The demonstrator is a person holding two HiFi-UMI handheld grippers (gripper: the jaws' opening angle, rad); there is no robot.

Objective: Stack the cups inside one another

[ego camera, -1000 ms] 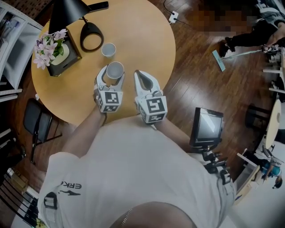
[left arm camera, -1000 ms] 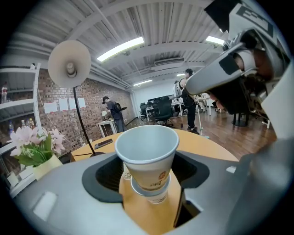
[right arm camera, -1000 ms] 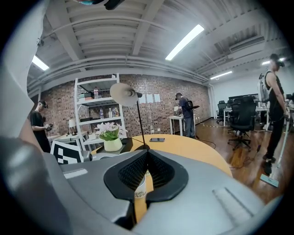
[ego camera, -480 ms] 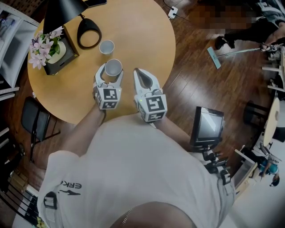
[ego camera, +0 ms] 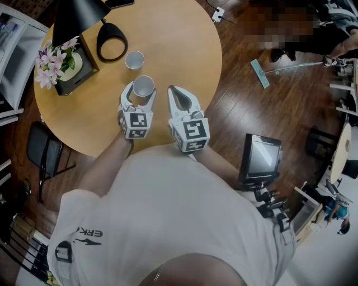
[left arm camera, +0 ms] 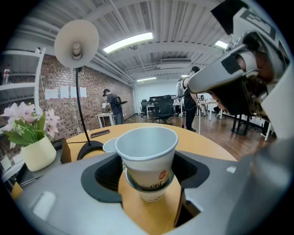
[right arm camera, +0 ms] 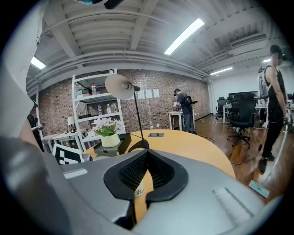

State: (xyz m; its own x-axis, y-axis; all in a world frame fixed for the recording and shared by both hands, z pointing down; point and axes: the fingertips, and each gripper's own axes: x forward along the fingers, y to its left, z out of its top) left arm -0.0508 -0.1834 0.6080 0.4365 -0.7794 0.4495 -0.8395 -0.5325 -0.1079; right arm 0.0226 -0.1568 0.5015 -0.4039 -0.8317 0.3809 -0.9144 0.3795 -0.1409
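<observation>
And there was the left claw (ego camera: 141, 92), low over the round wooden counter (ego camera: 184, 50), clamped on a white paper cup (left arm camera: 147, 153) with a dark pad pressed to each side. In the left gripper view that cup stood upright and open-mouthed between the jaws. It sat down inside a lower cup (left arm camera: 149, 193), whose rim ringed it partway down its wall and whose base appeared to rest on the counter. Over to the right claw (ego camera: 175, 92): it was clenched tight, pads together, with nothing in its grip. It hung just beside the left one with its tip level with the gripped cup, and a sliver of printed cup wall showed through the slit below its pads in the right gripper view. A third cup (ego camera: 134, 60) stood alone on the counter just beyond the gripped one, upright, apart from both claws. Farther back, a black desk lamp (ego camera: 78, 17) leaned over its ring-shaped base (ego camera: 112, 43), which lay near that lone cup. Pink and white flowers (ego camera: 53, 56) in a pale pot sat on a dark box at the far left edge of the counter. Off the counter to the person's right, a small monitor (ego camera: 260, 159) stood over the dark wooden floor.
</observation>
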